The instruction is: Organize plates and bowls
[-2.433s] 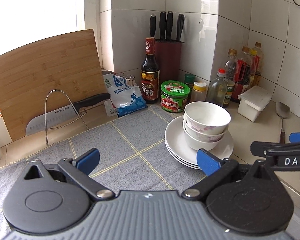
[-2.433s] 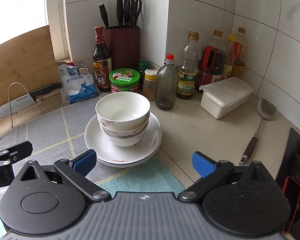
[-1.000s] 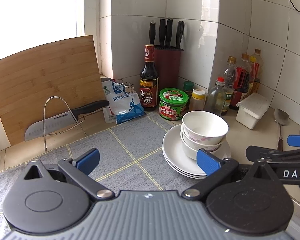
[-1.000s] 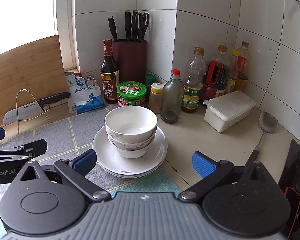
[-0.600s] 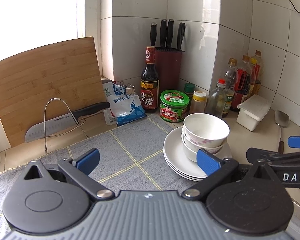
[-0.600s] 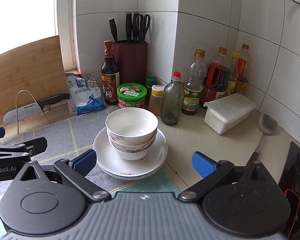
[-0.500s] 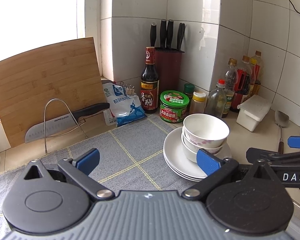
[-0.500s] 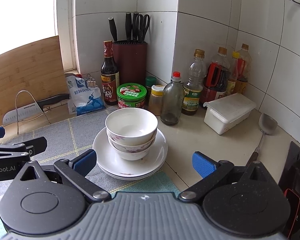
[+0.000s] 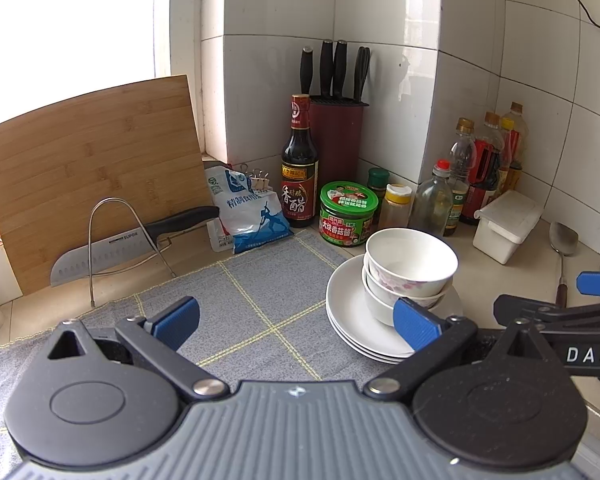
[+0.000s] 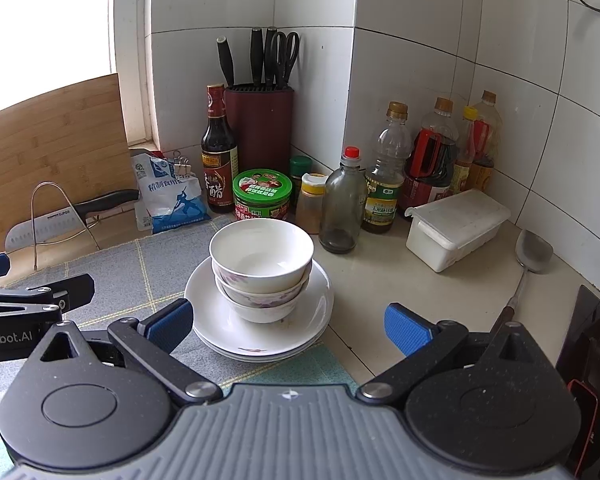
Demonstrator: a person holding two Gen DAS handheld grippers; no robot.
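Bowls: three white ceramic bowls with a faint pink flower pattern [image 10: 261,256], nested one inside another at the centre of the right wrist frame, the top one empty.
Plates: a stack of round white plates [image 10: 316,312] under the bowls; three rims show in the left wrist frame [image 9: 348,320], though the exact count is hard to confirm.
Mat: a grey cloth mat with thin yellow grid lines [image 9: 260,280] at lower centre, the plate stack resting partly on its right edge.
Left gripper [image 9: 296,320]: black arms with two blue pads spread wide, holding nothing, poised above the mat just left of the plates.
Right gripper [image 10: 288,326]: two blue pads likewise wide apart and empty, framing the near rim of the plate stack without touching it.
Knife block: one dark red round holder [image 10: 260,120] in the tiled corner at upper centre, carrying three black-handled knives and one pair of scissors.
Jar: one green-lidded jar [image 10: 262,190] just behind the bowls.
Cutting board: one bamboo board [image 9: 92,168] leaning at left, one steel cleaver [image 9: 100,256] on a wire rack before it.
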